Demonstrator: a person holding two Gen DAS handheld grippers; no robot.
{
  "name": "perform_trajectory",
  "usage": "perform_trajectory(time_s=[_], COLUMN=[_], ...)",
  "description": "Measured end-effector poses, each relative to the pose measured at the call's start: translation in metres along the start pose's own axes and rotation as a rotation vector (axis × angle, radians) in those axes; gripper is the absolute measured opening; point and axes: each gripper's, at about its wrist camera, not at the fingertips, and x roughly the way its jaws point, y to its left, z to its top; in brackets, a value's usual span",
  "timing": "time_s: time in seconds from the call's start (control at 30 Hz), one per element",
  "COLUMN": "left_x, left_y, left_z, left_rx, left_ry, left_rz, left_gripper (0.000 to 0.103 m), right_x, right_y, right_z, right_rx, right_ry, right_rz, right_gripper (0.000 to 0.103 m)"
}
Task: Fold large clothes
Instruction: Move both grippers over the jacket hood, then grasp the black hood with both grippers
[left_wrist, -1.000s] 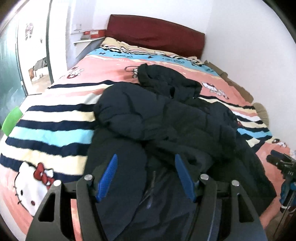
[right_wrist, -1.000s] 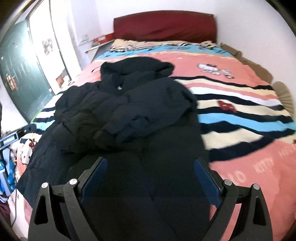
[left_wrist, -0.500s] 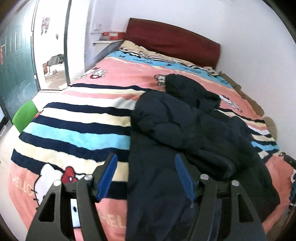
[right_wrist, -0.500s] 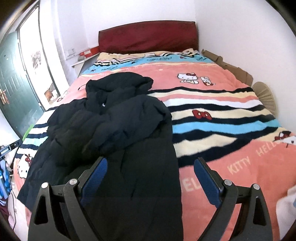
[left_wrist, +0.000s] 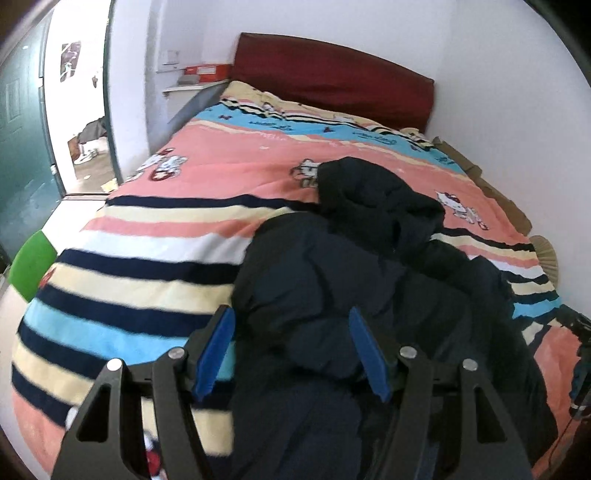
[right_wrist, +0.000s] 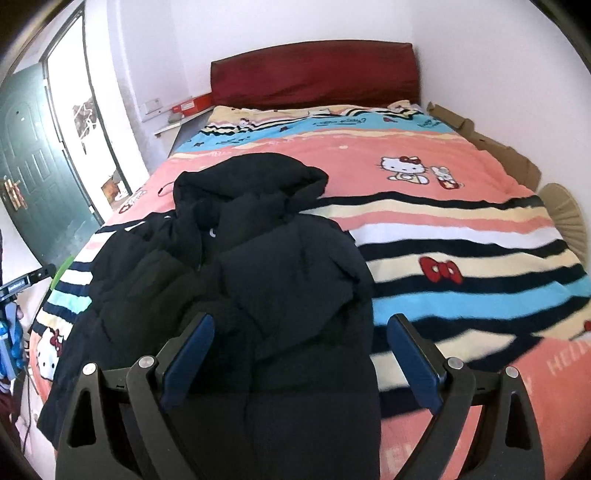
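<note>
I see the bed (right_wrist: 461, 206) filling both views, under a soft fleece blanket (left_wrist: 155, 258) with pink, cream, sky-blue and navy stripes and cartoon cat prints; a padded dark red headboard (right_wrist: 314, 72) stands against the white wall. On the blanket lies the jacket (right_wrist: 280, 280), a big navy-black puffer, quilted and puffy, crumpled into rounded folds. Its hood (right_wrist: 258, 177) points toward the headboard and its lower body runs down to the foot edge of the bed. My left gripper (left_wrist: 291, 350) has its blue-padded fingers (left_wrist: 216, 350) spread apart with nothing between them; it hangs above the jacket's left border, one finger over the striped blanket, the other over dark fabric. My right gripper (right_wrist: 301, 360) is spread wide too, holding nothing, above the lower part of the jacket, its outer finger over the blanket just beside the jacket's right edge.
</note>
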Motion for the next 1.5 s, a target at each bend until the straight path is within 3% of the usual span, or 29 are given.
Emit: perform_trajectory(time_s=[0.37,0.7,0.9,1.13,1.3,1.5], left_x=[0.059,0.132,0.198,0.294,0.348,0.393], left_y=[-0.038,-0.043,-0.049,-0.062,-0.066,-0.056], left_z=[0.046,0.145,0.212,0.271,0.289,0.292], left_rx=[0.097,0.059,-0.003,-0.076,-0.114,-0.101], left_ry=[0.014,0.077,0.105,0.189,0.231,0.314], left_rz=[-0.075,-0.149,-0.193,-0.207,-0.217,-0.208], left_gripper=[0.063,0.063,0.063,0.063,0.063,0.063], right_x=[0.049,0.110,0.177,0.274,0.342,0.396], right_y=[0.013,0.013,-0.002,-0.011,-0.016,-0.012], right_z=[0.034,0.119,0.195,0.256,0.280,0.289], right_rx=[-0.035,-0.125,-0.136,-0.064,0.008,-0.034], right_ry=[0.014,0.007,0.003,0.040,0.074,0.166], right_rz=[0.032,0.046,0.073,0.166,0.190,0.208], right_gripper=[0.093,0.094,0.095,0.096,0.097,0.098])
